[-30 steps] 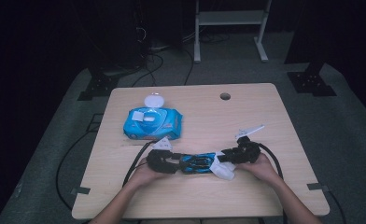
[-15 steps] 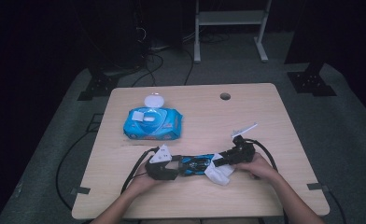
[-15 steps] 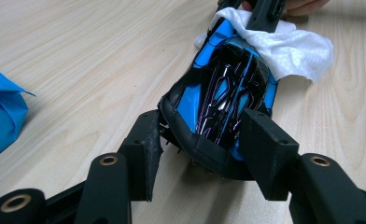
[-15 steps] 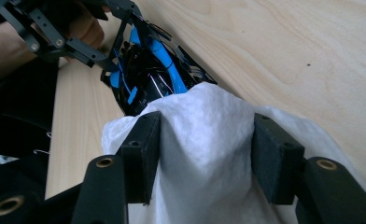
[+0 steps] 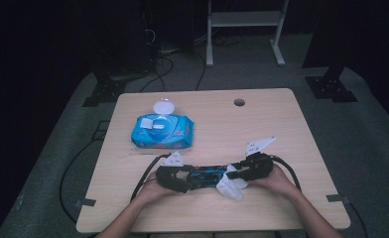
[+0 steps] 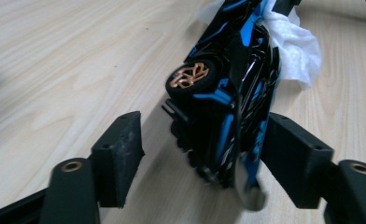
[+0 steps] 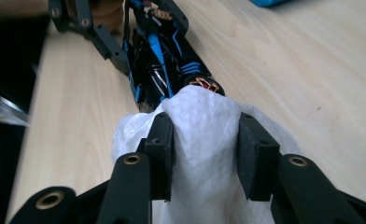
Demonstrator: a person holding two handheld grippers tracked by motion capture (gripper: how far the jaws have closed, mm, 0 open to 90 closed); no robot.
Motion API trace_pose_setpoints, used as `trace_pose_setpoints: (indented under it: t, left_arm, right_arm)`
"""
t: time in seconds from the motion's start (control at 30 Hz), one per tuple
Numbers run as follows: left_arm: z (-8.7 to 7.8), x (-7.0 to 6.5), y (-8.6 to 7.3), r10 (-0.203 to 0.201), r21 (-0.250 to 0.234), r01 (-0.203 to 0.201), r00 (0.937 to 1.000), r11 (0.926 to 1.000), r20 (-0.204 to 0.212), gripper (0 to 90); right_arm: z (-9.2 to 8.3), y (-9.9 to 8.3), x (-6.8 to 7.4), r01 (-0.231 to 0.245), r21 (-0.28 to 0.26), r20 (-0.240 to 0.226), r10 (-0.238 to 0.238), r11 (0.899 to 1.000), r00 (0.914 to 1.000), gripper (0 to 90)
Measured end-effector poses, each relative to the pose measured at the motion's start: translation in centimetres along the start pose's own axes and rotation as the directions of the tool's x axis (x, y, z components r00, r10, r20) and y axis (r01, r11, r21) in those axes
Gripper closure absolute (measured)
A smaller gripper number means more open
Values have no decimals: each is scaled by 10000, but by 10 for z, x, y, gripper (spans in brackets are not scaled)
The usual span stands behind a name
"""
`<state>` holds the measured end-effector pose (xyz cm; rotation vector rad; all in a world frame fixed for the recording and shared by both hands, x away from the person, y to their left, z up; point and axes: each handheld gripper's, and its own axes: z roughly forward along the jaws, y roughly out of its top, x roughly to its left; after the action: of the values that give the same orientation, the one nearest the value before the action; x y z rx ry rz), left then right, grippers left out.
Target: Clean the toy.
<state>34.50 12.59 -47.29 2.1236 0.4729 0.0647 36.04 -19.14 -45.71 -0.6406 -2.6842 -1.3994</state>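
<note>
Two grippers at work: toy car (image 5: 207, 176) on its side on the desk (image 5: 282, 129), loose between just-opened left fingers (image 6: 118, 151); wipe (image 7: 204, 140) pinched by right fingers (image 7: 253, 156). Car is best re-clamped before wiping.

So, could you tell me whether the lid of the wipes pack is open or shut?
Open. In the high view the round white lid is flipped back past the far edge of the blue wipes pack, lying flat on the table.

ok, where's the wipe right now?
In the high view the wipe sits near the table's front edge, right of centre, pinched in the right gripper against the toy car's end.
</note>
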Motion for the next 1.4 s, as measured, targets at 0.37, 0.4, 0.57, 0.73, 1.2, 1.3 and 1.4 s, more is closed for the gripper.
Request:
trace_pose_setpoints:
  t: [0.37,0.4,0.57,0.73,1.2,1.3,1.4]
  left_arm:
    - [13,2,14,1063,263,-1038,9867,9942,-1231,447]
    - [15,3,15,1076,258,-1051,9858,9941,-1293,450]
    - [14,0,14,1270,367,-1236,9851,9917,-1155,467]
    - [12,-2,13,930,22,-933,9908,9956,-982,482]
    - [11,-4,18,726,-278,-756,9928,9968,-952,533]
    - [11,-5,18,733,-379,-766,9939,9963,-824,553]
    - [10,-7,17,729,-432,-765,9943,9961,-781,573]
  right_arm:
    - [-3,11,3,1269,409,2060,-1327,9911,9695,595]
    - [-3,11,1,1207,405,2222,-1267,9919,9667,588]
    - [-9,8,-1,975,256,2449,-1008,9949,9643,535]
    - [-18,2,5,787,458,2767,-884,9958,9569,578]
    - [-6,-15,18,238,1819,2792,-748,9830,9573,737]
    - [-6,-17,17,123,1944,2559,-628,9809,9647,843]
    - [-19,-14,17,-150,1453,2573,-232,9893,9661,851]
